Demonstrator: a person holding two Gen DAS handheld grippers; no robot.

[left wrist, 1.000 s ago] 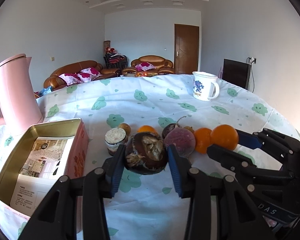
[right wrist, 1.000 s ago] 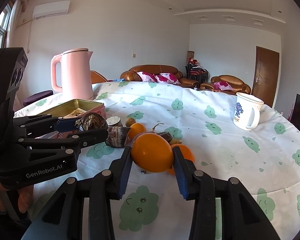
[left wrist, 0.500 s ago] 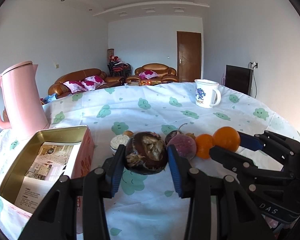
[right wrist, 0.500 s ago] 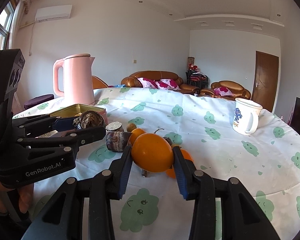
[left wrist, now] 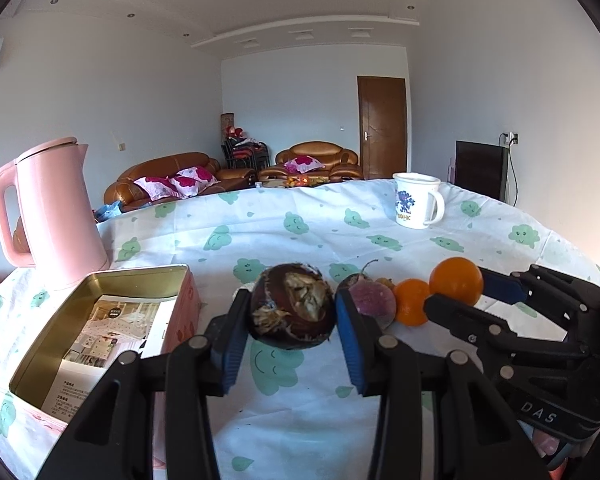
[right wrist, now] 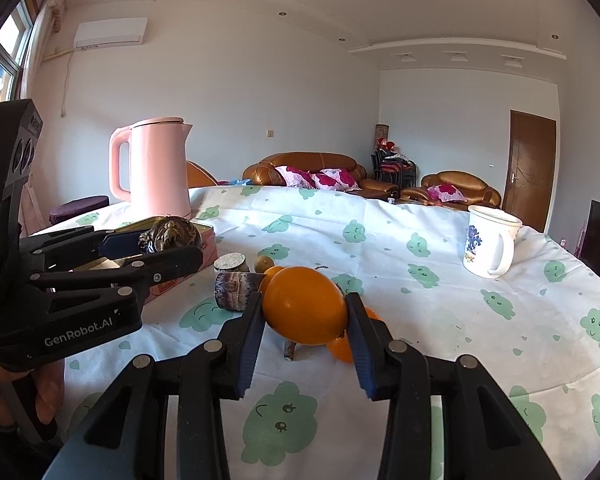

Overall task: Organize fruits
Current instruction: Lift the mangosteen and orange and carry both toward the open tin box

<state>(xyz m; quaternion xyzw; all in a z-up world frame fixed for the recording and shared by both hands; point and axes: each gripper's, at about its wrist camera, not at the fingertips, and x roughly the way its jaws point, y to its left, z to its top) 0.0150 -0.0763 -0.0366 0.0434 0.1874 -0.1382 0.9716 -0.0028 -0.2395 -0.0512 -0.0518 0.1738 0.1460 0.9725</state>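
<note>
My left gripper (left wrist: 293, 312) is shut on a dark brown, withered round fruit (left wrist: 294, 306), held above the tablecloth; the same fruit (right wrist: 171, 233) shows at the left of the right wrist view. My right gripper (right wrist: 305, 310) is shut on a big orange (right wrist: 305, 305), also seen at the right of the left wrist view as the orange (left wrist: 456, 280). On the cloth lie a purple fruit (left wrist: 368, 302), a second orange (left wrist: 411, 302), a cut brownish chunk (right wrist: 232, 284) and a small yellow-brown fruit (right wrist: 265, 263).
An open gold-lined pink tin (left wrist: 100, 332) with a leaflet inside sits at the left. A pink kettle (left wrist: 56, 212) stands behind it. A white mug (left wrist: 416, 204) is at the far right of the round table (left wrist: 300, 216). A hand (right wrist: 40, 396) holds the left gripper.
Both views have tilted upward a little, so the ceiling shows more and the table sits lower. Both grippers keep their fruits.
</note>
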